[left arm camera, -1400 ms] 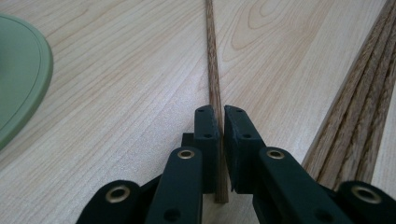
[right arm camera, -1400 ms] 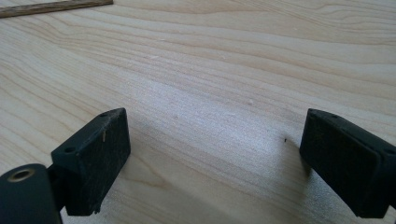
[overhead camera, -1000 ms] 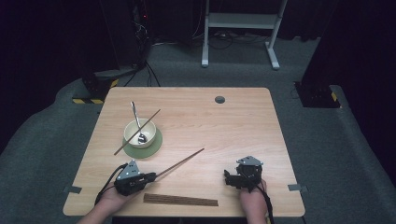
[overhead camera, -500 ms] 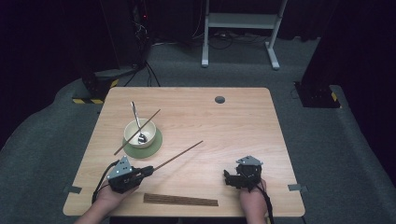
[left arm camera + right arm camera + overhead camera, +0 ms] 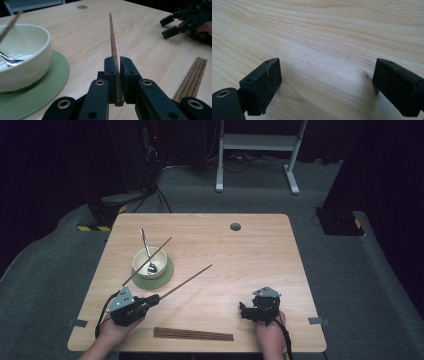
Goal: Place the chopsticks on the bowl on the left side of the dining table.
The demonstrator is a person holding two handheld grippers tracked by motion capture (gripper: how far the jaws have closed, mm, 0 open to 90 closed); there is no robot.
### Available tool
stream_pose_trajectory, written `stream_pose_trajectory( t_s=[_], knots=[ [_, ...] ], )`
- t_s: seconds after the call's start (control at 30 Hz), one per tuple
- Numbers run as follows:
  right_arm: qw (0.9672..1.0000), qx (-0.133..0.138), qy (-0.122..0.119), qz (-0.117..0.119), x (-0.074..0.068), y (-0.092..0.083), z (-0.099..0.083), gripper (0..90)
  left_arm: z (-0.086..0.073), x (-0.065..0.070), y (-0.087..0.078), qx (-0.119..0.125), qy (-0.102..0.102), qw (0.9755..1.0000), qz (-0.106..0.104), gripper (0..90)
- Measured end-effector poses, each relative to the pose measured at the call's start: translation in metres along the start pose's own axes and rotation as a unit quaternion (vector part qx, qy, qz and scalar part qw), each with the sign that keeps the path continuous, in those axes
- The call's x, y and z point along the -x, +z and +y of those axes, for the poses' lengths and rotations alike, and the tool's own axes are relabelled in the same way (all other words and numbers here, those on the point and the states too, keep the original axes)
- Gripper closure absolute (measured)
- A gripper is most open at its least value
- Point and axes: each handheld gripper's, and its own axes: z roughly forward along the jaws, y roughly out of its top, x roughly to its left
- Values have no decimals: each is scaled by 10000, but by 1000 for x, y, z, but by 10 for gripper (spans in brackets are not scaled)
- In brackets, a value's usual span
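My left gripper (image 5: 152, 298) (image 5: 118, 67) is shut on the thick end of a dark wooden chopstick (image 5: 186, 280) (image 5: 113, 45), which slants up and to the right above the table. To its upper right stands a cream bowl (image 5: 149, 264) (image 5: 23, 60) on a green mat (image 5: 161, 279) (image 5: 47, 87), with a metal spoon (image 5: 145, 247) (image 5: 8, 59) and another chopstick (image 5: 146, 261) resting in it. A bundle of chopsticks (image 5: 193, 334) (image 5: 193, 78) lies near the front edge. My right gripper (image 5: 243, 310) (image 5: 327, 82) rests open on the bare wood at the front right.
The wooden table (image 5: 240, 265) has a round dark hole (image 5: 235, 226) near its far edge. A white frame (image 5: 257, 142) and dark equipment stand on the floor behind. My right gripper (image 5: 170, 25) appears at the upper right of the left gripper view.
My left gripper has drifted left and lifted slightly with the chopstick, whose far tip has swung toward the bowl. The right gripper has stayed put.
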Motion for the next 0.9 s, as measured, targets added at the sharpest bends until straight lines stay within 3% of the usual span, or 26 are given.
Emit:
stream_pose_trajectory(
  t_s=[0.13,0.23,0.37,0.7,0.9],
  knots=[
    [10000,-2,-14,12,1,0,0,81,0,-4,-7,100,-152,9998,86,841],
    [10000,-1,-10,8,0,0,0,80,0,-5,-12,132,-150,9997,151,841],
    [10000,1,-10,9,0,0,0,81,7,-14,-19,355,-201,9987,310,841],
    [10000,1,-18,16,1,0,0,81,2,-25,-19,224,-321,9975,596,841],
    [10000,1,-13,12,0,0,0,81,4,-38,-29,397,-487,9947,815,841]
  ],
)
